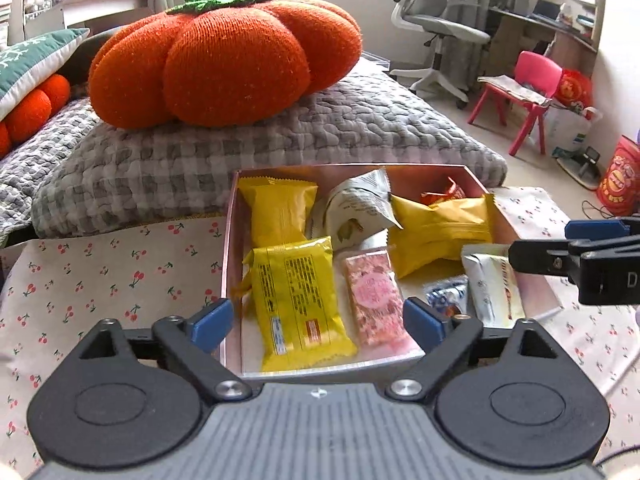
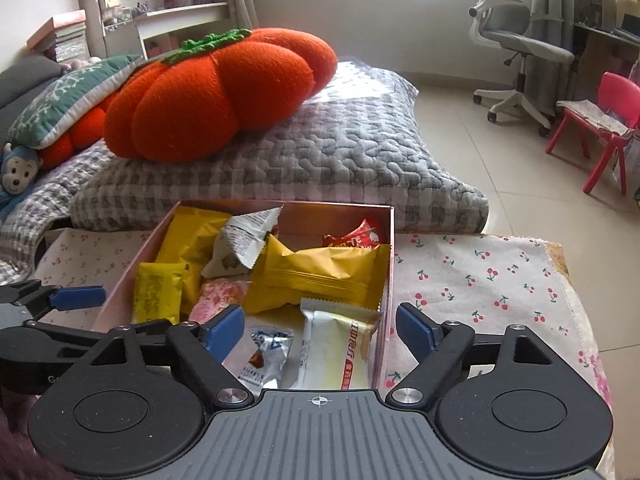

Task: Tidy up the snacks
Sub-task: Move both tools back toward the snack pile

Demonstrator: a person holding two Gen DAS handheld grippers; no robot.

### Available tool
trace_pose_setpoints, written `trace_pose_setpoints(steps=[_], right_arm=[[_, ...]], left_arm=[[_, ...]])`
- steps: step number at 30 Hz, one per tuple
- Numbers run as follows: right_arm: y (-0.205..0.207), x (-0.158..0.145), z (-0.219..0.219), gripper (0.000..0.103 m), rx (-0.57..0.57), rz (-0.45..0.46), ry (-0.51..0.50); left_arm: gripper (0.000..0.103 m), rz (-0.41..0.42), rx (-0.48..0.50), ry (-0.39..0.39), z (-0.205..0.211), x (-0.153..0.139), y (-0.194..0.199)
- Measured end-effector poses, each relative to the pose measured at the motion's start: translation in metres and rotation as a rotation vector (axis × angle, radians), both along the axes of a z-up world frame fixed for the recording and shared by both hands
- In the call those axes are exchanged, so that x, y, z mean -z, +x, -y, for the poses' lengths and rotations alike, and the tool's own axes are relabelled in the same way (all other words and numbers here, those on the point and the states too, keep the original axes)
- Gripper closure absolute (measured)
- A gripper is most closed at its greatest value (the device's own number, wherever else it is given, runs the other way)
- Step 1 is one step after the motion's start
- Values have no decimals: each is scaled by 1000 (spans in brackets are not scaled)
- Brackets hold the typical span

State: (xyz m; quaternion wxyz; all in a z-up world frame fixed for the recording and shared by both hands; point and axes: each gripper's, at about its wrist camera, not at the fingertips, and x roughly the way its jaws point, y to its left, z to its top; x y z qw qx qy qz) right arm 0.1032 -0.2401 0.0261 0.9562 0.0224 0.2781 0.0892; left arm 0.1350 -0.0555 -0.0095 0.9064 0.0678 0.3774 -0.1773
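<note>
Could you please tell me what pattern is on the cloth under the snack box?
Small red cherries on white cloth, clearest in the right wrist view.

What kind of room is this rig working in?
Most likely a bedroom or home study corner: a quilted grey blanket with a pumpkin-shaped cushion on it, an office chair by a desk, and a pink child's chair on the tiled floor.
</note>
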Motion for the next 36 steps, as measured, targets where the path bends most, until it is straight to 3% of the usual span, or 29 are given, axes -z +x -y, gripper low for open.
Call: trace_pose_setpoints(steps=[9, 19, 36], right_arm=[[-31, -10, 2, 11, -20, 11, 8], [-72, -11, 6, 7, -60, 15, 46], [-123, 28, 9, 6, -129, -21, 72]], left_arm=[[2, 30, 5, 12, -7, -12, -31], [1, 54, 35, 40, -13, -18, -72], [1, 27, 34, 34, -35, -2, -113]])
